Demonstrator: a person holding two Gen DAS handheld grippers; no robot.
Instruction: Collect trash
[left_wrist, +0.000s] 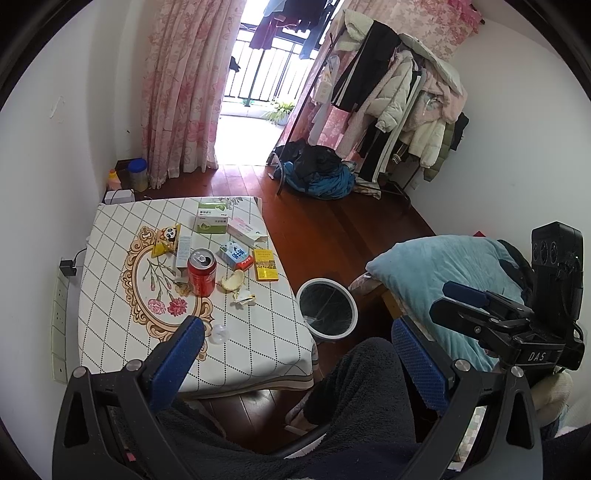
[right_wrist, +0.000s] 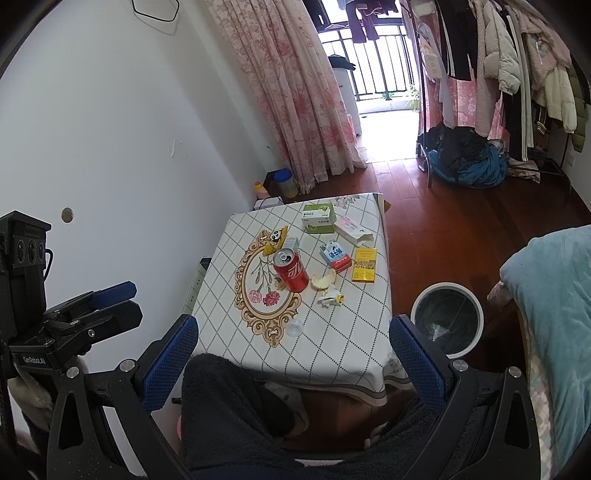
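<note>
Bedroom clutter frames the scene: a small table (left_wrist: 110, 332) under a diamond-checked cloth stands against the white wall, with pink curtains and a loaded clothes rack well beyond it.

Both tools hang back over the person's dark-trousered lap, short of the table's near edge. The left gripper (left_wrist: 299, 354) has its jaws spread wide with nothing between them; the right gripper (right_wrist: 293, 354) is likewise wide and empty.

Just ahead of the left gripper's left finger lies a clear plastic cap (left_wrist: 219, 333), the closest scrap. Farther ahead sit crumpled wrapper bits (left_wrist: 244, 297) and a piece of peel (left_wrist: 234, 280), then the opened red can (left_wrist: 201, 271) beside them. Beyond those lie a blue-and-red carton (left_wrist: 236, 255), a yellow box (left_wrist: 266, 265), a yellow snack packet (left_wrist: 167, 239), and green and pink boxes at the far edge. Ahead and to the right of both grippers, on the floor just beside the table, stands the white-rimmed bin (left_wrist: 327, 308), lined and nearly empty.

Nothing looks collected yet, so the step in hand is likely a first pick. It would go best by starting with near items and closing squarely on each. The can should be gripped around its body and kept upright in case liquid remains. Thin wrappers need a low pinch against the cloth without snagging it.
</note>
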